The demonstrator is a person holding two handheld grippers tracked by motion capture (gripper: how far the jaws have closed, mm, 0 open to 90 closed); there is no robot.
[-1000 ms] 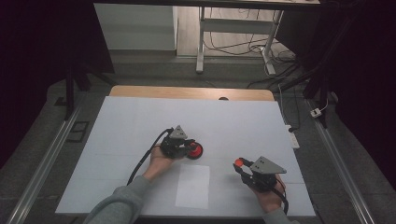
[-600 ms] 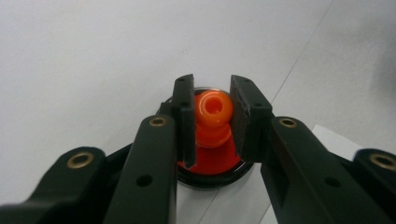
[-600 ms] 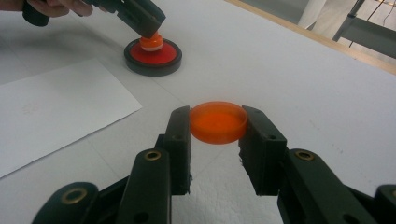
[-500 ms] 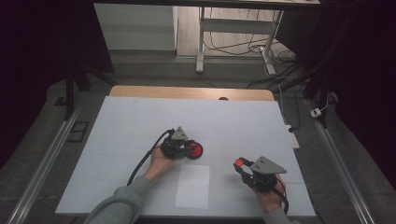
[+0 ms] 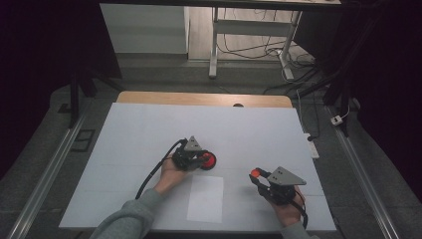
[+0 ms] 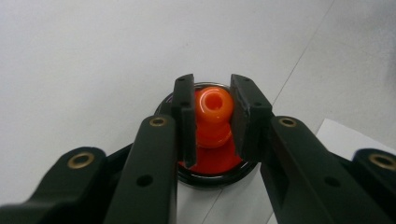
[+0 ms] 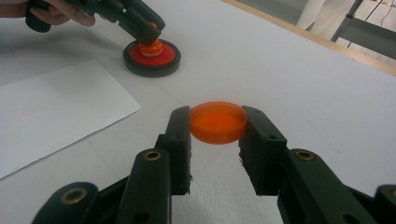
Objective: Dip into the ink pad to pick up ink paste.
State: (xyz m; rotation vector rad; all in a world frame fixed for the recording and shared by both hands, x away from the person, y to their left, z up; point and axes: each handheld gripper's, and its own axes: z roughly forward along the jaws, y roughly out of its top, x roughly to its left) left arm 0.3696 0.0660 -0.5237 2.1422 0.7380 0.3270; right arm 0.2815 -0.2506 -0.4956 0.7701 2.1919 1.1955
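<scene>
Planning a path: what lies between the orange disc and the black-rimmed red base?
Bare white table separates the orange disc from the red base in the right gripper view; the paper sheet lies beside.

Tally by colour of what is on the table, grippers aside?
Orange: 2, the disc in the right gripper and the knob in the left gripper
Red and black: 1, the round base
White: 1, the paper sheet
Total: 4

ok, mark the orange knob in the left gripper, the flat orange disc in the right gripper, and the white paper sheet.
Orange knob [image 6: 213, 105], left gripper view: rounded top.
Flat orange disc [image 7: 217, 120], right gripper view: top face.
White paper sheet [image 5: 205, 198], high view: centre.
</scene>
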